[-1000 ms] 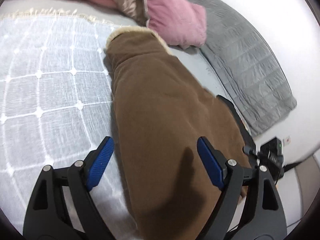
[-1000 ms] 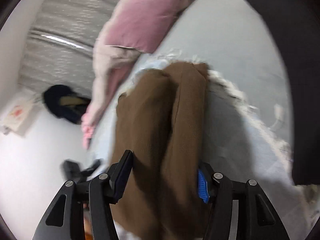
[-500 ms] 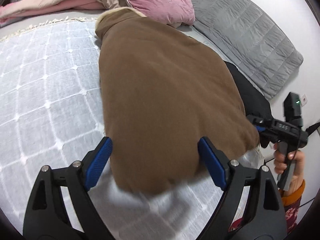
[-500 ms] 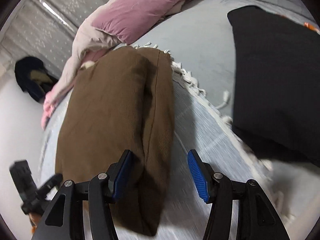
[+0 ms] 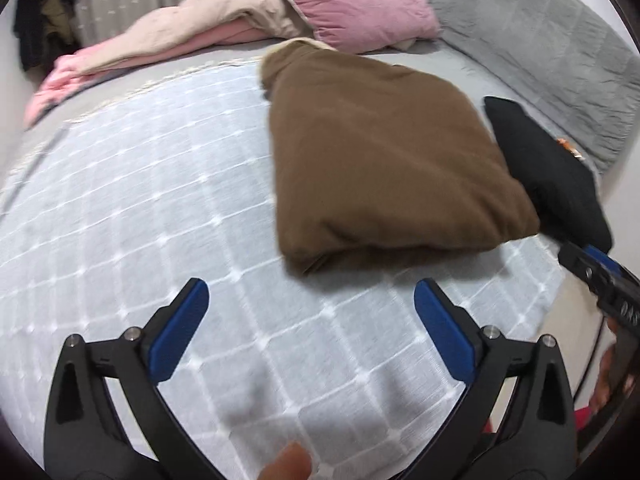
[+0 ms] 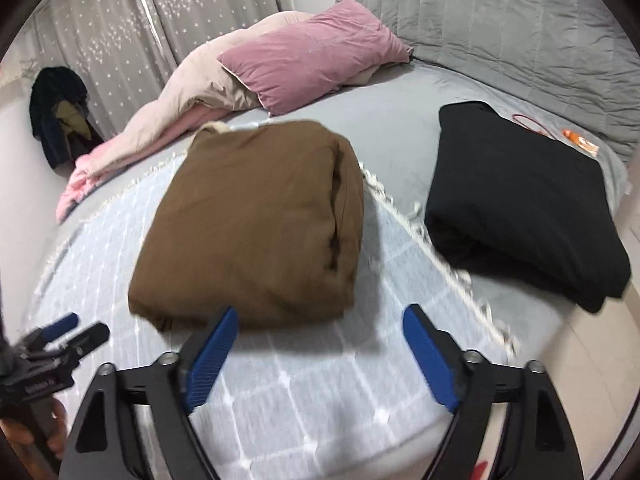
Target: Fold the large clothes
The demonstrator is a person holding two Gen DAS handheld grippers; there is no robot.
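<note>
A brown garment (image 5: 384, 160) lies folded into a thick rectangle on a pale blue checked blanket (image 5: 140, 208); it also shows in the right wrist view (image 6: 256, 224). My left gripper (image 5: 312, 330) is open and empty, hovering over the blanket just in front of the garment. My right gripper (image 6: 320, 356) is open and empty, hovering at the garment's near edge. Neither touches the cloth. The right gripper also shows at the right edge of the left wrist view (image 5: 600, 276), and the left gripper at the lower left of the right wrist view (image 6: 60, 340).
A folded black garment (image 6: 520, 200) lies on the grey bed sheet to the right of the brown one. A pink pillow (image 6: 312, 52) and a pink-beige duvet (image 6: 184, 96) lie at the back. A grey padded headboard (image 6: 500, 12) curves behind. Small orange items (image 6: 580, 142) lie near it.
Both grippers have let go of the brown garment and pulled back from it. The garment now rests folded on the blanket. Both jaws stand wider open than before.
</note>
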